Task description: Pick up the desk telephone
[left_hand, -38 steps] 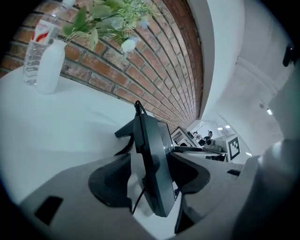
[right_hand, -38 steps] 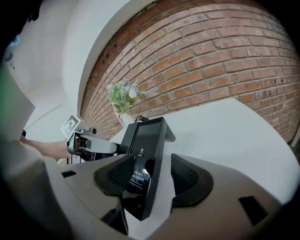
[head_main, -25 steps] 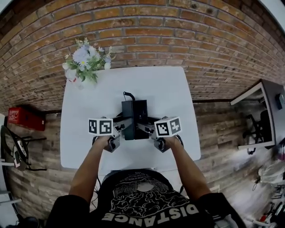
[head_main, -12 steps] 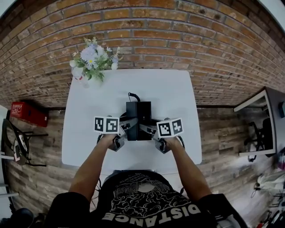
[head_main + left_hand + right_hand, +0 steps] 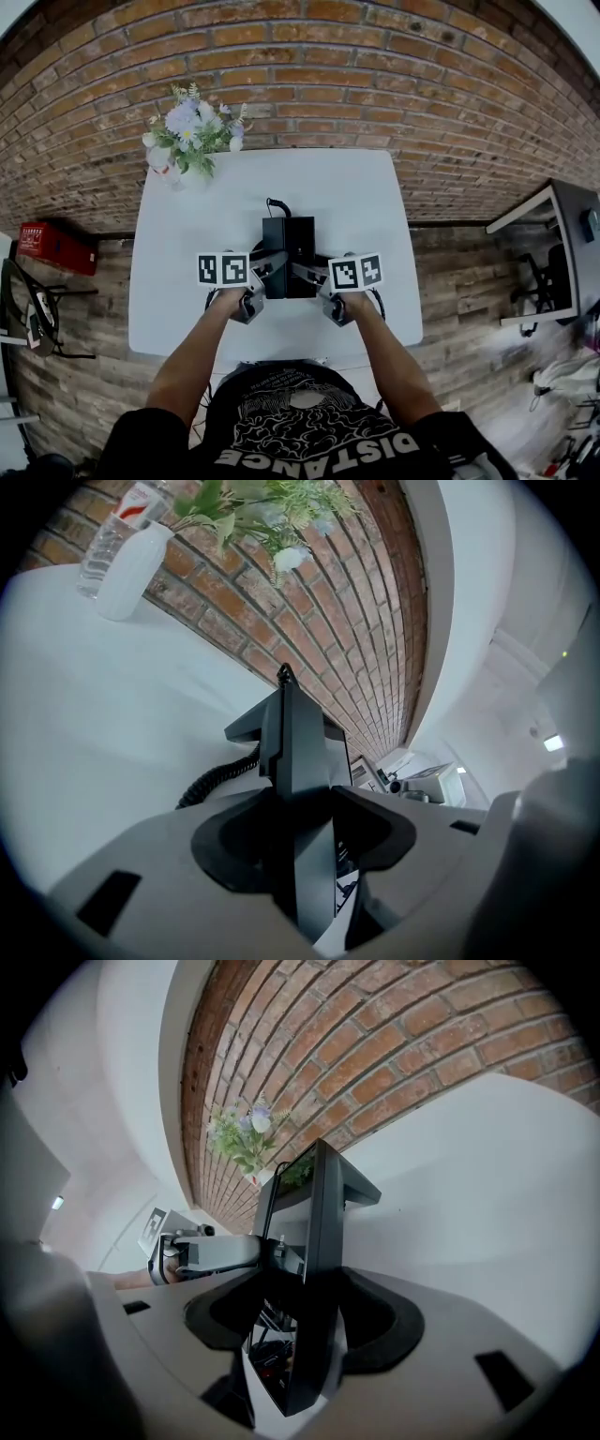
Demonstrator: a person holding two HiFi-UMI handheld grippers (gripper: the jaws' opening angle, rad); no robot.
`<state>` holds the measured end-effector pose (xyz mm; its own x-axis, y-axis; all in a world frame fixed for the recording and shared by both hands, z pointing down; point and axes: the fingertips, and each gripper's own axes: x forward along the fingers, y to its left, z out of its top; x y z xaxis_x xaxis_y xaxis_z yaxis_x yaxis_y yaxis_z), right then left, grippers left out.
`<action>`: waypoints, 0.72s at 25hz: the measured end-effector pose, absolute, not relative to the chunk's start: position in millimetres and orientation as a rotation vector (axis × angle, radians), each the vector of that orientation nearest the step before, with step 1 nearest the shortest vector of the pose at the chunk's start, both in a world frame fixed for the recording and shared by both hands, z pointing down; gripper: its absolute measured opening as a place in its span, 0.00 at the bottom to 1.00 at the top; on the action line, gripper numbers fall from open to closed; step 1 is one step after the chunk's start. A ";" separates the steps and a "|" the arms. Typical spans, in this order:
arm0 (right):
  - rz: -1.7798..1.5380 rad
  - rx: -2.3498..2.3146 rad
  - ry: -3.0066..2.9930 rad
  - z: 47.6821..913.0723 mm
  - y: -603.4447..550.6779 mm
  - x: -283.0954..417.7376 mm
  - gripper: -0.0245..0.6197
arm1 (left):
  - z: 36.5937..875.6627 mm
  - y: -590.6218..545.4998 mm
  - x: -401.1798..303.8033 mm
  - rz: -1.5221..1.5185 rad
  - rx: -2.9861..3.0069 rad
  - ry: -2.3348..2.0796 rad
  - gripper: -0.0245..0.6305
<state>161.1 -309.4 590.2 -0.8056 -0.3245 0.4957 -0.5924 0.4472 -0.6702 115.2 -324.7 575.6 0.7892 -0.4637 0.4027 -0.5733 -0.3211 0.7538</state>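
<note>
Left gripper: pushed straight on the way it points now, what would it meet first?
The desk telephone: its side edge already stands between the jaws of the left gripper, which have just been closing and seem not yet clamped. Going on would likely seat that edge deeper.

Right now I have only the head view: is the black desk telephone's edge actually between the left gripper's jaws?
Observer: Yes. Its own view shows the left gripper with the thin edge of the black desk telephone between its jaws; they have just been closing but stand wide, not yet clamped.
Operator: And the right gripper?
Observer: Likewise: the telephone's opposite edge sits between its jaws, which have just been closing too, not pressing yet.
Operator: Anything by the flowers I'm missing?
Observer: A clear plastic bottle with a red label stands beside the white vase.
</note>
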 end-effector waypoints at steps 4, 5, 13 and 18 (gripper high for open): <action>1.289 0.808 -2.423 585.1 -309.7 160.6 0.42 | 568.2 -326.2 114.9 0.125 2.006 -0.800 0.34; 1.290 0.815 -2.431 582.3 -309.8 160.5 0.42 | 565.2 -326.6 114.5 0.112 2.010 -0.806 0.34; 1.179 0.850 -2.527 544.1 -320.8 155.4 0.41 | 529.5 -334.4 106.0 -0.022 2.028 -0.860 0.34; 1.075 0.875 -2.601 507.7 -333.2 149.5 0.41 | 491.9 -344.7 99.4 -0.085 2.087 -0.900 0.34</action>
<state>149.5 -333.2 507.7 -0.8066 -0.4484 0.3850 -0.5894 0.5620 -0.5803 99.4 -344.7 491.9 0.7399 -0.6264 0.2455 -0.5695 -0.3887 0.7243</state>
